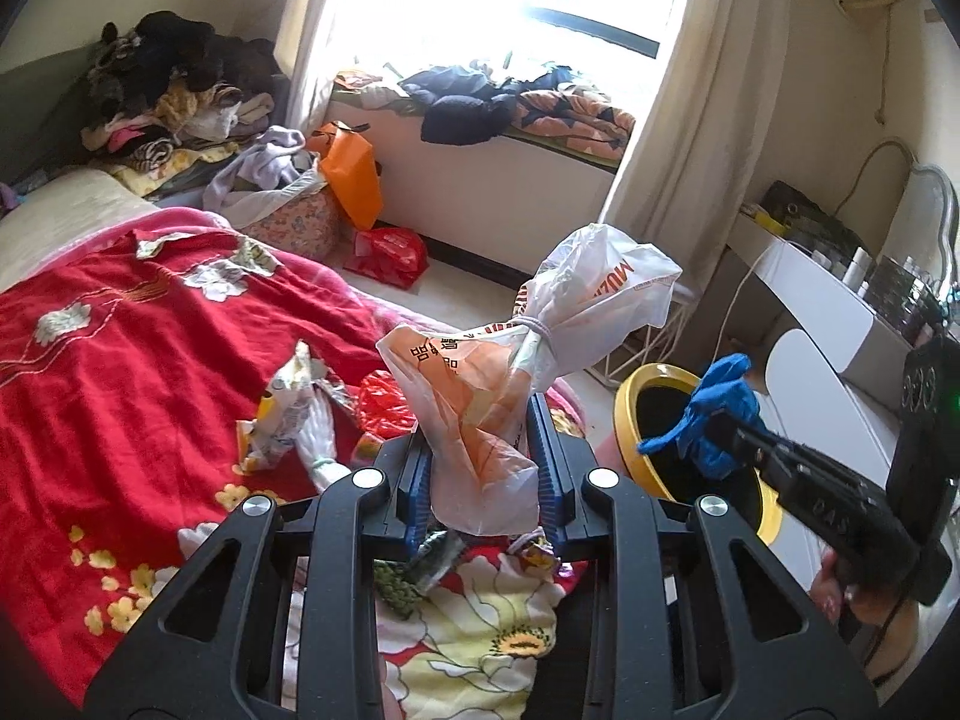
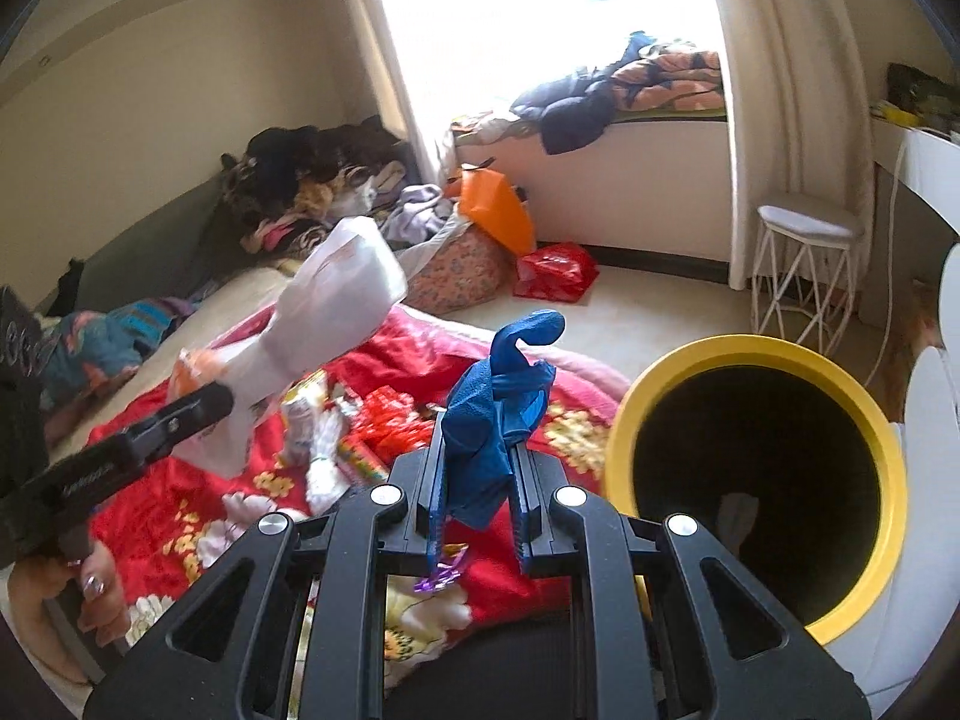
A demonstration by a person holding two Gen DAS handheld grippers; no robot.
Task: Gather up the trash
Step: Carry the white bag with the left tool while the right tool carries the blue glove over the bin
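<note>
My left gripper (image 1: 483, 468) is shut on a tied white and orange plastic bag (image 1: 510, 360), held up above the red floral blanket (image 1: 150, 348). The same bag (image 2: 324, 324) shows at the left of the right wrist view. My right gripper (image 2: 477, 480) is shut on a crumpled blue glove (image 2: 498, 414), which hangs over the rim of the yellow bin (image 1: 636, 402) in the left wrist view as a blue glove (image 1: 720, 408). The bin (image 2: 624, 438) has a dark inside and stands beside the bed, to the right. Wrappers (image 1: 294, 414) and a red plastic scrap (image 1: 384, 402) lie on the blanket.
Piled clothes (image 1: 168, 90) sit at the bed's far end. An orange bag (image 1: 351, 174) and a red bag (image 1: 390, 255) lie on the floor by the window seat (image 1: 510, 192). A white wire stool (image 2: 804, 264) and a white desk (image 1: 828, 300) stand at the right. A hand (image 2: 90, 594) holds the left gripper.
</note>
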